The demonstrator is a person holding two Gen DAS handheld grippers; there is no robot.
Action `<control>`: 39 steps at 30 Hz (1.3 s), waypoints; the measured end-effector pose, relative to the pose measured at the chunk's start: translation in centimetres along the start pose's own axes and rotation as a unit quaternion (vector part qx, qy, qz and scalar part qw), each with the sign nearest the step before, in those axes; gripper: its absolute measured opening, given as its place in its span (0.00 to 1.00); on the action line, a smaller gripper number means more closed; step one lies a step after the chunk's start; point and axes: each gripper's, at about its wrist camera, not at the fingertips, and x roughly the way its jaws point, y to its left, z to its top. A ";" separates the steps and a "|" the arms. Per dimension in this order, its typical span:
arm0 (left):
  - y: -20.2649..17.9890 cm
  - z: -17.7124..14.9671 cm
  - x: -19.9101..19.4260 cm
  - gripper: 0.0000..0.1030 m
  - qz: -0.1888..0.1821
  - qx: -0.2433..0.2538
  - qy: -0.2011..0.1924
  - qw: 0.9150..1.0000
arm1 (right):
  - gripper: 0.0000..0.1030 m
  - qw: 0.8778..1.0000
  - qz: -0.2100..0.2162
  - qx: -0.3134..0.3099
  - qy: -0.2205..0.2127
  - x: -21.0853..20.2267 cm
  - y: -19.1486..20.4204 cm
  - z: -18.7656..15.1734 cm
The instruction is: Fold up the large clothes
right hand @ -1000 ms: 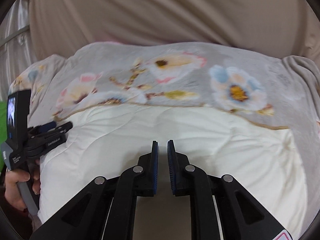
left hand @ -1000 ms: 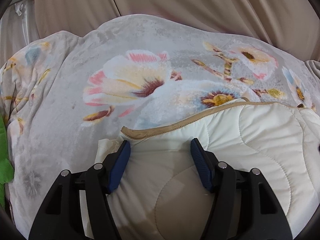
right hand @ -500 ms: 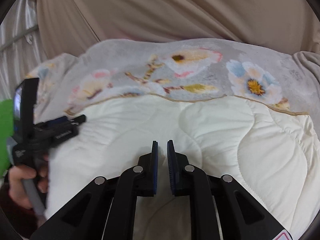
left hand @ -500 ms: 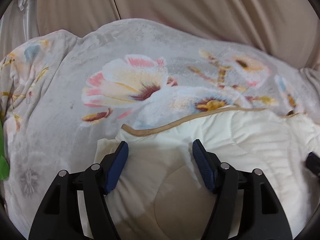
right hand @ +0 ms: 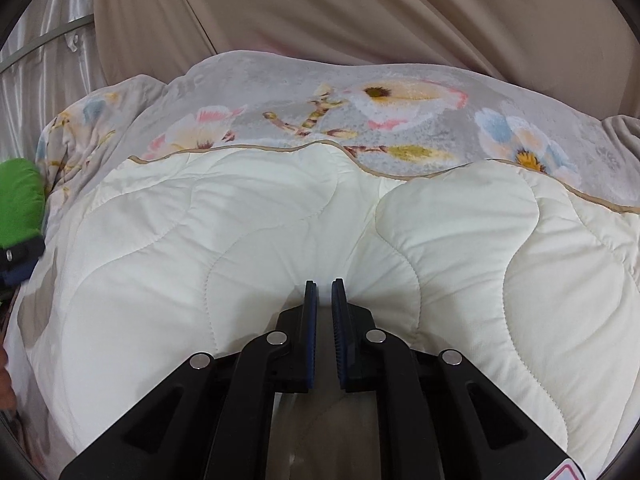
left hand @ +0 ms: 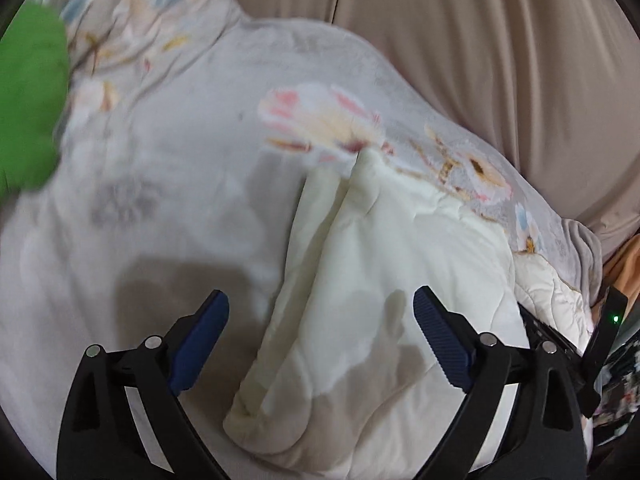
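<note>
The large quilt (right hand: 280, 240) is spread over a beige sofa (right hand: 360, 8), with its cream quilted lining turned up and folded over the grey flowered face (right hand: 280, 80); every place below is given from the tan piped edge (right hand: 256, 147) of that folded-over layer. A second ago the left gripper (left hand: 320, 340) was set just short of the piped edge with the cream corner between its pads. Since then its jaws have just been opening, and they are now spread wide with nothing pinched: the cream layer (left hand: 360, 280) lies loose and ridged between and below them, untouched by the pads, and the view has been swung sideways and blurred, so that a green item (left hand: 28, 100) is brought in at the far left of the piped edge. The right gripper (right hand: 323, 292) is seen well back from the piped edge, over the middle of the cream layer, its jaws nearly closed with only a narrow slit between them; whether cloth is pinched there cannot be told. By this release one fold is judged to have been laid down, and a fresh edge is probably to be sought for the next fold.
</note>
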 end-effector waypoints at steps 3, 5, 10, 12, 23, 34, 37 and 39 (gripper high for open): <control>0.5 -1.2 1.8 0.88 -0.026 -0.018 0.031 0.999 | 0.10 1.000 0.003 0.002 0.000 -0.1 -0.1 -0.1; 0.4 -1.5 2.4 0.88 -0.036 -0.031 0.028 0.998 | 0.10 1.000 0.003 0.002 -0.001 -0.1 -0.1 0.0; -0.9 -0.9 1.8 0.38 -0.067 -0.017 0.033 0.997 | 0.10 1.000 0.003 0.002 -0.001 -0.1 -0.1 0.0; -1.7 -0.5 0.7 0.23 -0.073 -0.010 0.024 0.997 | 0.10 1.000 0.003 0.002 -0.001 -0.1 -0.1 0.0; -10.8 0.9 -9.1 0.14 -0.171 0.077 -0.072 0.980 | 0.10 0.996 0.067 0.058 -0.002 -1.7 -2.0 0.5; -20.5 -1.3 -12.0 0.13 -0.234 0.174 -0.075 0.954 | 0.04 0.989 0.130 0.035 0.063 -8.2 -3.1 -5.7; -23.1 -2.1 -11.4 0.13 -0.244 0.195 -0.064 0.948 | 0.00 0.987 0.133 0.048 0.074 -6.6 -3.3 -7.0; -25.4 -2.8 -10.9 0.13 -0.243 0.214 -0.057 0.944 | 0.00 0.985 0.145 0.059 0.073 -6.0 -3.6 -7.1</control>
